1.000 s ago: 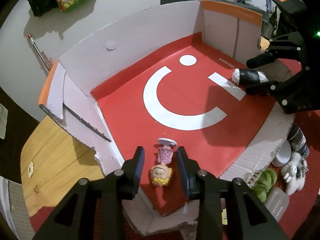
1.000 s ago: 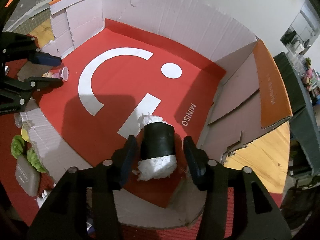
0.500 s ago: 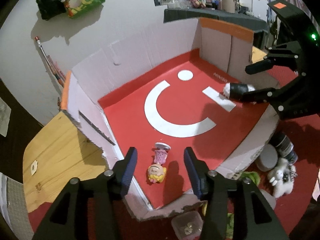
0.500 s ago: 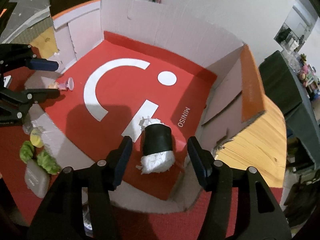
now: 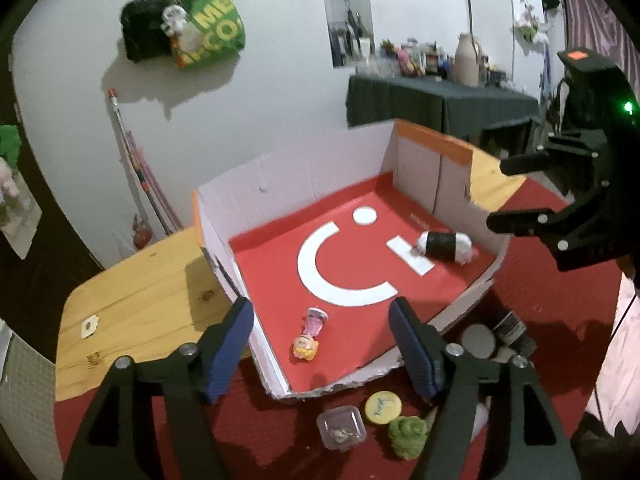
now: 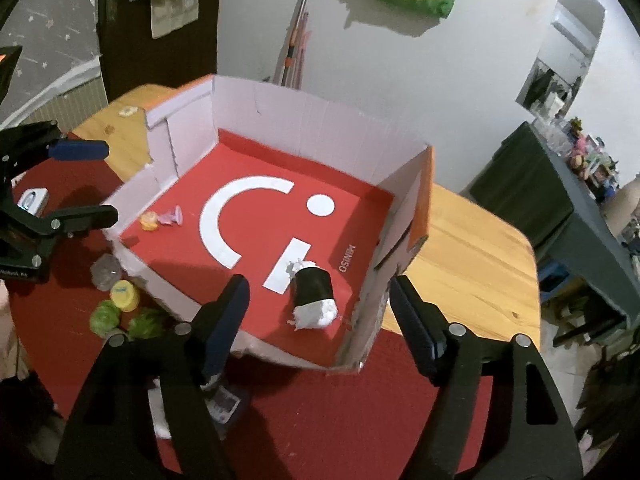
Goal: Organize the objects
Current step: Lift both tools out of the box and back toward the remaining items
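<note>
A shallow cardboard box [image 5: 304,184] with a red floor and white smiley print sits on a wooden table; it also shows in the right wrist view [image 6: 304,112]. A small blonde doll figurine [image 5: 309,339] lies inside near the front left corner, and shows in the right wrist view [image 6: 160,219]. A black-and-white plush roll [image 5: 444,245] lies inside at the right, seen too in the right wrist view [image 6: 312,296]. My left gripper [image 5: 322,340] is open and empty, raised above the doll. My right gripper [image 6: 318,318] is open and empty, raised above the plush roll.
On the red cloth in front of the box lie a clear plastic case [image 5: 341,427], a yellow lid [image 5: 383,407], a green plush [image 5: 409,436] and small jars [image 5: 508,330]. Bare wooden table [image 6: 472,256] flanks the box. A dark side table [image 5: 436,100] stands behind.
Both grippers have opened wide and pulled up and back from the box. The doll and the plush roll now lie released on the box floor.
</note>
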### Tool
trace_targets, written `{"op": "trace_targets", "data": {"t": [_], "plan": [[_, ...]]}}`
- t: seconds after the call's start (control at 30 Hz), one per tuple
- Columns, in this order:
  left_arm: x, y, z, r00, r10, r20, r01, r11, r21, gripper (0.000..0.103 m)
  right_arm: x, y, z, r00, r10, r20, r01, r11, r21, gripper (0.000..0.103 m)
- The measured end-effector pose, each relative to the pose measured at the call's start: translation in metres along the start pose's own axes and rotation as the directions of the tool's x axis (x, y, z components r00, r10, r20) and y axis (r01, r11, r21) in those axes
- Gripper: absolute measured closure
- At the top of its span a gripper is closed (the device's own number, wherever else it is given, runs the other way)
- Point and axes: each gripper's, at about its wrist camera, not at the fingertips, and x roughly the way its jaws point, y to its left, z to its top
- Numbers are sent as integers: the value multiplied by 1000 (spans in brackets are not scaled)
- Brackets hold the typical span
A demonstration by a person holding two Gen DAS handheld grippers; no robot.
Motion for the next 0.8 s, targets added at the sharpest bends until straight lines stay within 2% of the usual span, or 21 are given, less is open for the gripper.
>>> {"op": "trace_targets", "data": {"t": [0.3, 0.53, 0.8], "plan": [[-50, 3, -23, 990, 72, 119, -55, 989, -140, 16, -53, 15, -16, 994, 0, 112, -3, 999, 32, 22], [-69, 5, -40, 987, 84, 138, -52, 973, -225, 12, -77, 22, -31, 985, 17, 169, -29, 997, 71, 20], [-83, -5, -58, 970, 153, 187, -99, 958, -269, 4, -86, 33, -54, 977, 18, 211, -41, 994, 102, 16]]}}
